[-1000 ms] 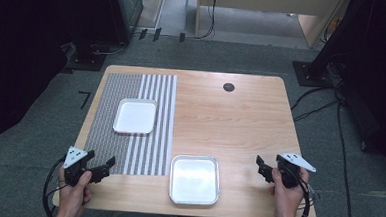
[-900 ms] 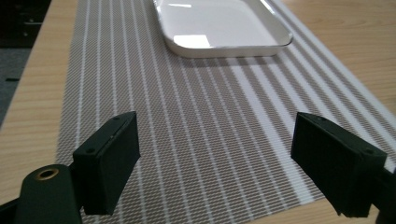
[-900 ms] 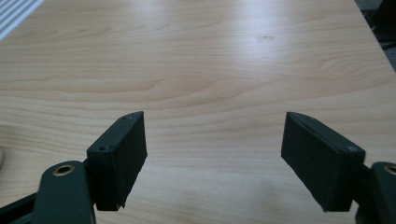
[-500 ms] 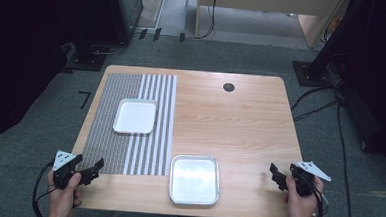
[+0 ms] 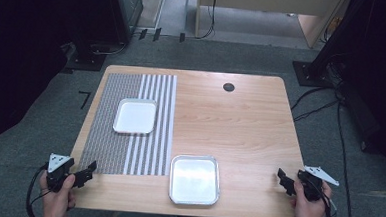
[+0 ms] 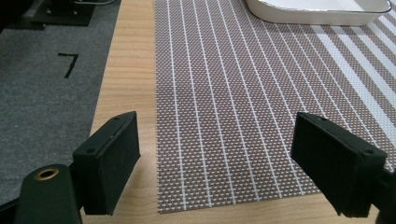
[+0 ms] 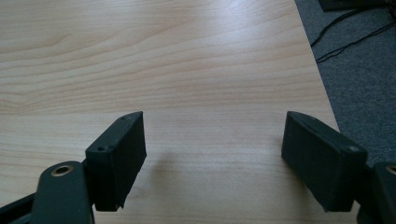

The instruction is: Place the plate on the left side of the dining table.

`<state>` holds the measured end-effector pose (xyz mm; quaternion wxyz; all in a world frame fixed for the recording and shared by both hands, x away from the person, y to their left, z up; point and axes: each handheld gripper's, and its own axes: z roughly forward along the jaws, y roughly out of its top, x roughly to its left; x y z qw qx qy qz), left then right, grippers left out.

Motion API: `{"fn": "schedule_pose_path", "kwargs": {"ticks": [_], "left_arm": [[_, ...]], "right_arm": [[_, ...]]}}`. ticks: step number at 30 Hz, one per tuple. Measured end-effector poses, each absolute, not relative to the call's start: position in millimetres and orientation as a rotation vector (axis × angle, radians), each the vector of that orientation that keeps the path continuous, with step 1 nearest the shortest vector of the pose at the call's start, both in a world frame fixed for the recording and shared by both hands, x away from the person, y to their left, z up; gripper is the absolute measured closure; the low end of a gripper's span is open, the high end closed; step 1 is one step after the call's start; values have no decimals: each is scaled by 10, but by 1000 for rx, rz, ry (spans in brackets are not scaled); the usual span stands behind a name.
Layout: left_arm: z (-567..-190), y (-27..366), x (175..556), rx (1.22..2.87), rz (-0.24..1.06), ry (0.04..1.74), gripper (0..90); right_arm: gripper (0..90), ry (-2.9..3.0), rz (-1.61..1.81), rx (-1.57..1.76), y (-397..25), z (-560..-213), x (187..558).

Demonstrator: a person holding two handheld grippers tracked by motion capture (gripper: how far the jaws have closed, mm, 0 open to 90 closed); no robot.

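We find the left tongs (image 5: 88,172) at the near-left corner of the counter (image 5: 250,126), held in the person's left hand (image 5: 59,194); jaws stand wide apart w/ nothing between them. In the left gripper view the same tongs (image 6: 215,163) hang over the near edge of the striped placemat (image 6: 243,93), one jaw over bare wood at the mat's side, the other over the mat. Right tongs (image 5: 283,179) sit at the near-right corner, in the right hand (image 5: 308,207); jaws likewise wide apart, empty. Right gripper view puts those tongs (image 7: 212,156) over bare wood close to the counter's edge, grey floor (image 7: 359,60) just beyond. Nearest items: a metal tray (image 5: 195,179) at the near edge approx. midway between both tongs, apart from each; a white tray (image 5: 135,116) on the placemat (image 5: 108,149), farther out, its near rim showing at the top of the left gripper view (image 6: 317,14). Both trays look empty. Small dark round fitting (image 5: 228,87) at the far side of the counter.
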<state>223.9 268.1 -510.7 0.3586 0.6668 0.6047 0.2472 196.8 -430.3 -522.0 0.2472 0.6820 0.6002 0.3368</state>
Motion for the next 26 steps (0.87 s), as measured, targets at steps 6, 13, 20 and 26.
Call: {"fn": "schedule_pose_path", "kwargs": {"ticks": [6, 13, 20, 26], "left_arm": [[-5153, 2633, 2257, 1788, 638, 1577, 155], [-5180, 2578, 2260, 1838, 685, 1571, 152], [-5185, 2576, 2252, 1836, 691, 1569, 152], [-5180, 2576, 2258, 1840, 686, 1571, 152]], "right_arm": [[210, 1658, 868, 1814, -4286, -5240, 1945], [184, 1702, 781, 1768, -4206, -5248, 1964], [185, 1709, 783, 1763, -4205, -5248, 1956], [185, 1708, 783, 1764, -4205, -5248, 1956]]}}
